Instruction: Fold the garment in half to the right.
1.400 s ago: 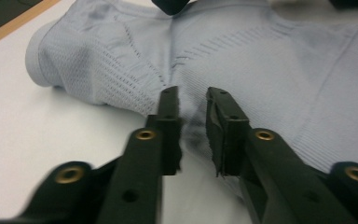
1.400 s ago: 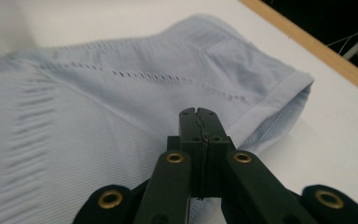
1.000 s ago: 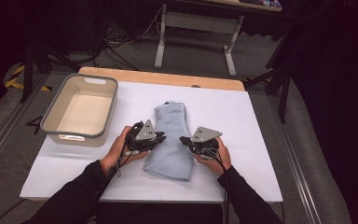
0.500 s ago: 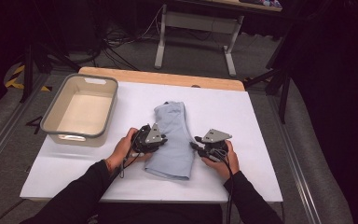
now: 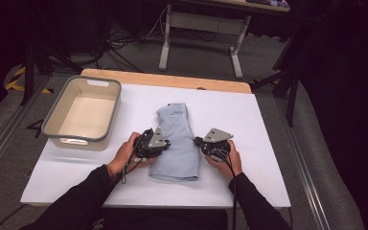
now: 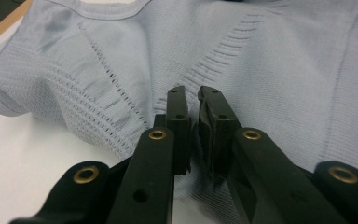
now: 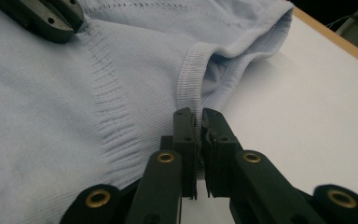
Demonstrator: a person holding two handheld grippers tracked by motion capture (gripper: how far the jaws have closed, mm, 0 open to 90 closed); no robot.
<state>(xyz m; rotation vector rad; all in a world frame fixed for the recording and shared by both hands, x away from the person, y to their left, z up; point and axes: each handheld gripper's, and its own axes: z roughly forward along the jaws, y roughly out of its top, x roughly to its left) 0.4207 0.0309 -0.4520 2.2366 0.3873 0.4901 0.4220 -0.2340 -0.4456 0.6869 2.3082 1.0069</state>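
No writing, brand or label can be read on anything here; the pale blue knit garment (image 5: 176, 143) lies folded in a long strip at the middle of the white table (image 5: 249, 115), its fabric finely ribbed, with rows of small eyelet holes and a thick ribbed hem; the left gripper (image 5: 159, 145) sits at the garment's left edge, its black jaws nearly together and pinching a fold of the knit (image 6: 279, 70); the right gripper (image 5: 201, 142) sits at the right edge, its jaws having just been closing, now clamped on the ribbed hem (image 7: 189, 79); a grey-rimmed, cream plastic tub (image 5: 84, 112), rectangular with rounded corners, stands to the left, well apart.
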